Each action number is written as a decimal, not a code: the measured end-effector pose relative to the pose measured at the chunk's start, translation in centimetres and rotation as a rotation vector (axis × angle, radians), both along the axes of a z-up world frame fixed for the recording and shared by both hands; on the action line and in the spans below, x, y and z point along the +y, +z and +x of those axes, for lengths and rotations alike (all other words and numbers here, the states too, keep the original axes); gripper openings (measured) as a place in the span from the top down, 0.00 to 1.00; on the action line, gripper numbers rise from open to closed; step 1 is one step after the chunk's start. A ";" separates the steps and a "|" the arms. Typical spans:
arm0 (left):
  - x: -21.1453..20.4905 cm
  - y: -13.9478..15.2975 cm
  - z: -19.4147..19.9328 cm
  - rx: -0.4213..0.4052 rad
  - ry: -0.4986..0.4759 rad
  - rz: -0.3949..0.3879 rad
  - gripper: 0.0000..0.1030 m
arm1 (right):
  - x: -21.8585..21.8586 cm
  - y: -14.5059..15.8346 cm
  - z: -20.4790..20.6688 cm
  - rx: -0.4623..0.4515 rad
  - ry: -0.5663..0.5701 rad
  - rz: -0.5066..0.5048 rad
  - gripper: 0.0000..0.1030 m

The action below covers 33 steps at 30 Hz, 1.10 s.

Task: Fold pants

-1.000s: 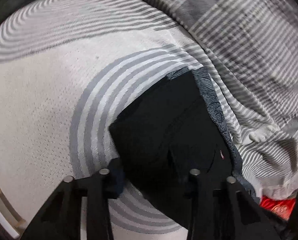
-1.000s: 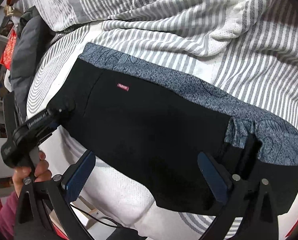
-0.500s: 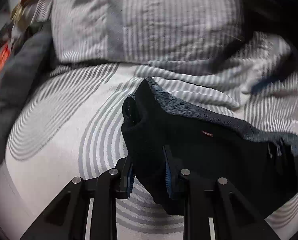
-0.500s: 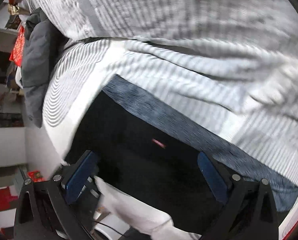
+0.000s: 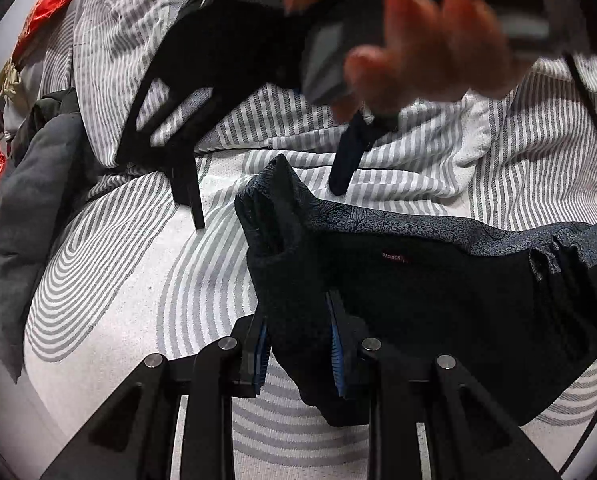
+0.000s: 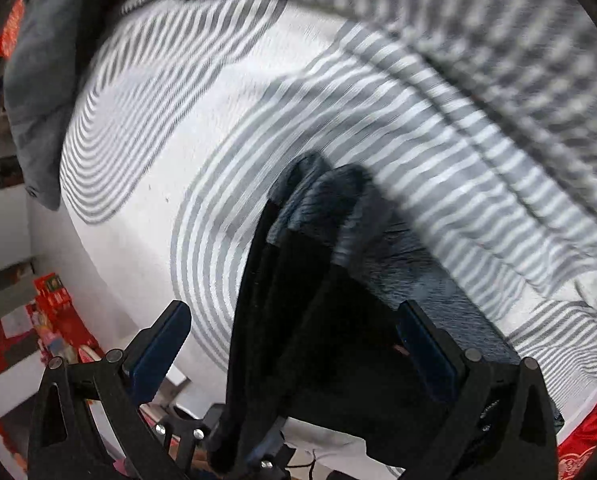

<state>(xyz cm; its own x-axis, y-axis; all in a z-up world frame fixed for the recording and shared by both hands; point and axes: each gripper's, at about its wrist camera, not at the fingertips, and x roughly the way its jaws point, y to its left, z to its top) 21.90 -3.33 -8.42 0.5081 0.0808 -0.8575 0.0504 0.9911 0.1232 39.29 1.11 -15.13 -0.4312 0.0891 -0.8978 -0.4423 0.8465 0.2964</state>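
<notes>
The black pants (image 5: 438, 300) with a blue-grey patterned waistband lie folded on the striped bed. My left gripper (image 5: 298, 344) is shut on their left corner, which bunches up between the blue pads. My right gripper shows in the left wrist view (image 5: 266, 200) above the pants, open, held by a hand. In the right wrist view my right gripper (image 6: 298, 344) is open and empty, with the lifted pants corner (image 6: 318, 272) standing between its fingers without touching them.
A white mattress cover with grey curved stripes (image 5: 118, 280) lies under the pants. A striped quilt (image 5: 458, 152) is piled behind. A dark grey jacket (image 5: 26, 208) lies at the left edge. Red items (image 6: 50, 320) sit below the bed edge.
My left gripper has closed on the pants corner and lifted it. My right gripper has left the right end of the pants and swung over to the left, above the lifted corner.
</notes>
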 end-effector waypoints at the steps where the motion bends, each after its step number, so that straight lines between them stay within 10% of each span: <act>1: 0.0 -0.1 -0.1 -0.001 0.000 -0.001 0.74 | 0.1 -0.4 -0.3 0.010 0.006 -0.008 0.25; 3: 0.0 0.0 -0.1 0.001 0.002 -0.006 0.74 | -0.1 -1.3 -0.7 0.029 -0.005 -0.028 0.64; 7: -0.2 0.5 -0.2 0.000 -0.004 -0.026 0.74 | -1.7 -0.7 -0.7 0.018 -0.058 0.041 0.80; 22: -10.6 9.4 -2.4 -0.132 -0.233 -0.042 0.74 | -20.4 10.4 -2.4 -0.103 -0.412 0.490 0.84; 33: -25.2 12.2 -5.9 -0.116 -0.535 -0.069 0.74 | -40.3 13.5 -8.2 -0.185 -0.701 0.634 0.84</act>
<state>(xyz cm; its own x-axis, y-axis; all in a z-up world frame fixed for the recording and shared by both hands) 15.96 -28.57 3.83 0.5545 -0.2685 -0.7877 0.5390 0.8371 0.0940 31.11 -39.22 -1.62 0.0485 0.7648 -0.6424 0.0176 0.6424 0.7662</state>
